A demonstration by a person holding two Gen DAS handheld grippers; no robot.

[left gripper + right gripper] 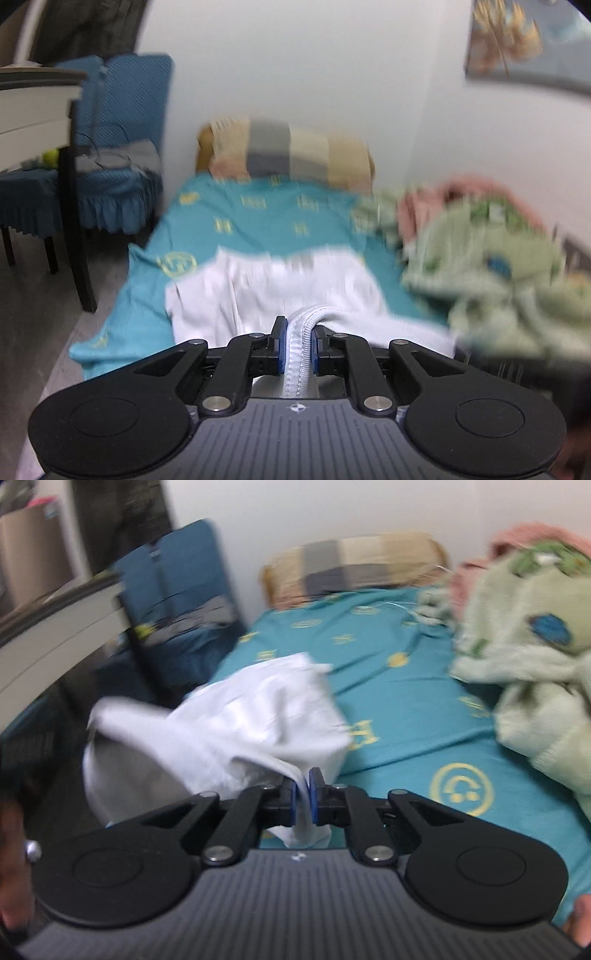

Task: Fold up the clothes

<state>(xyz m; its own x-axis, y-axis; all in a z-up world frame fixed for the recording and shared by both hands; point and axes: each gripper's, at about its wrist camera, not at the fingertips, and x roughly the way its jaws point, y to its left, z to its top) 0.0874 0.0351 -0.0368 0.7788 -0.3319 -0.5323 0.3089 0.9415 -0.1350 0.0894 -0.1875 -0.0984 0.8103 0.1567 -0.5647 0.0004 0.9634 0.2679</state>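
Observation:
A white garment (280, 291) lies partly on the teal bed sheet (258, 218). My left gripper (299, 332) is shut on its ribbed hem, which runs between the blue pads. In the right wrist view the same white garment (236, 720) hangs bunched over the bed's left edge. My right gripper (302, 794) is shut on a fold of its cloth and holds it above the sheet (399, 709). Both views are blurred by motion.
A pale green fleece blanket (487, 273) and pink cloth are heaped on the bed's right side, also in the right wrist view (524, 672). A striped pillow (291, 151) lies at the head. A blue-covered chair (122, 147) and a white table (33, 107) stand at the left.

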